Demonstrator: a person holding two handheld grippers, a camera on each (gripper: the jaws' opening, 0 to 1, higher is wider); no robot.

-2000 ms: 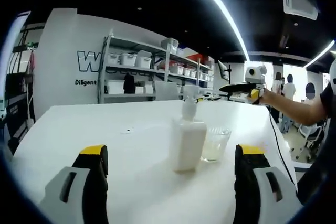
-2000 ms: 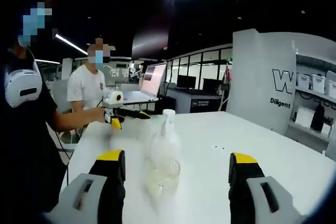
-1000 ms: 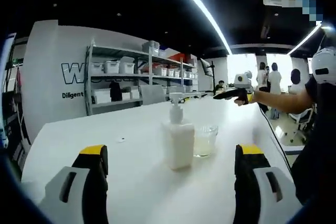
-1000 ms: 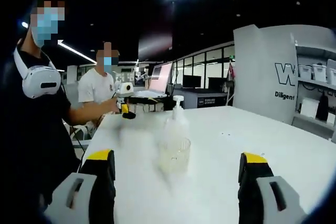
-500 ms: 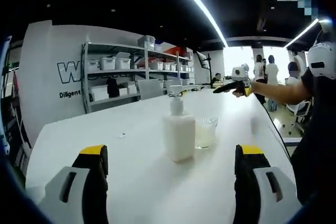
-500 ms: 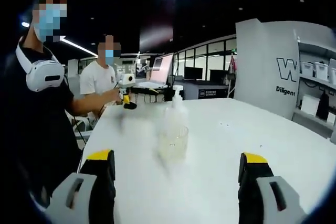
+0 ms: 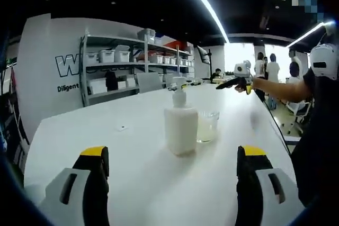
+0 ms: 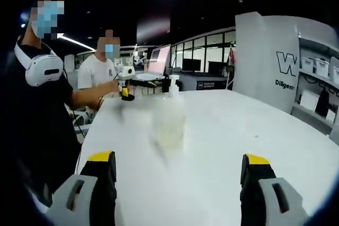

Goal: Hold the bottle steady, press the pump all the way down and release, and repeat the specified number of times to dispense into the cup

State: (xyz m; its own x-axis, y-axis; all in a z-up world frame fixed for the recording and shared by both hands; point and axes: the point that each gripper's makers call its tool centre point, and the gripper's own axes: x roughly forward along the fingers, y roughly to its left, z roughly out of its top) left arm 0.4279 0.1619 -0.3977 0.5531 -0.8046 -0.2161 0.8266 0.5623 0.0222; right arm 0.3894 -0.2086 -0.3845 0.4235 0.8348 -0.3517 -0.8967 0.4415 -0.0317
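While the left gripper (image 7: 172, 175) holds its jaws wide apart over the white table (image 7: 127, 183), the left gripper view shows the white pump bottle (image 7: 180, 125) upright ahead, the cup (image 7: 206, 125) just beside it. Seen from the right gripper view, the right gripper (image 8: 177, 181) is likewise spread open, grasping nothing, with the blurred cup (image 8: 169, 128) in front of the bottle (image 8: 173, 87).

A white pump bottle (image 7: 180, 129) stands upright on the white worktop (image 7: 132, 146), its squarish body opaque and its pump head (image 7: 179, 82) raised at the top. Just beside it stands a clear cup (image 7: 207, 126), upright, with pale liquid in its lower part. In the right gripper view the bottle (image 8: 170, 110) and the cup (image 8: 169, 128) line up one behind the other, the cup in front, both blurred.
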